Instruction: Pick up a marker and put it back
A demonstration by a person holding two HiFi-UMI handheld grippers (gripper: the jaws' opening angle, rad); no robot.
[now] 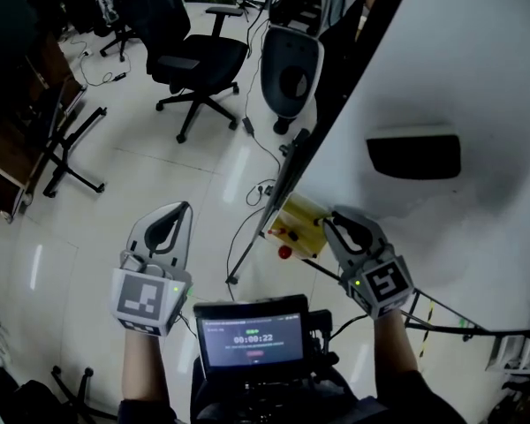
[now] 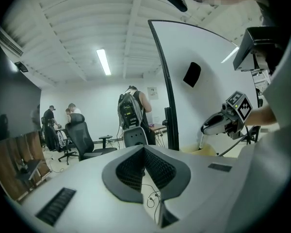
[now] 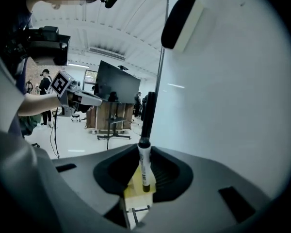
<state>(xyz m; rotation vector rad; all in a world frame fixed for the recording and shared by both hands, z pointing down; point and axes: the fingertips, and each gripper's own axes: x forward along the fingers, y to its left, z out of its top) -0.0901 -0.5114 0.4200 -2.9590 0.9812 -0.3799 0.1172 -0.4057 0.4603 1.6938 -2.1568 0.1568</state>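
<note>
**Item: marker** [image 3: 145,171]. White barrel with a dark band at the upper end. It sits at lower centre of the right gripper view, standing nearly upright between the jaws.

**Right claw** [image 3: 144,149]. Jaws are drawn in narrow and clamp the marker near its top, and the barrel hangs down between them. A yellow tray [image 3: 132,189] shows directly behind and below.

**Left claw** [image 2: 144,148]. Tips are together with nothing between them. It sits idle at lower left of the head view, well apart from the board.

**Surroundings.** A whiteboard [image 1: 464,69] fills the right of the head view, with a dark eraser [image 1: 414,155] stuck on it at upper right. The tray hangs at the board's lower left edge, just beside the right claw.

**Handling (judged).** The marker is probably light, stiff and not fragile. Its smooth round plastic is likely to pivot or slip in a pinch near one end. A hold across mid-barrel would steady it better, clear of the cap, which might pull off. Once laid down it may roll.

**Task state (judged).** The marker is lifted and has not yet been returned to the tray.
</note>
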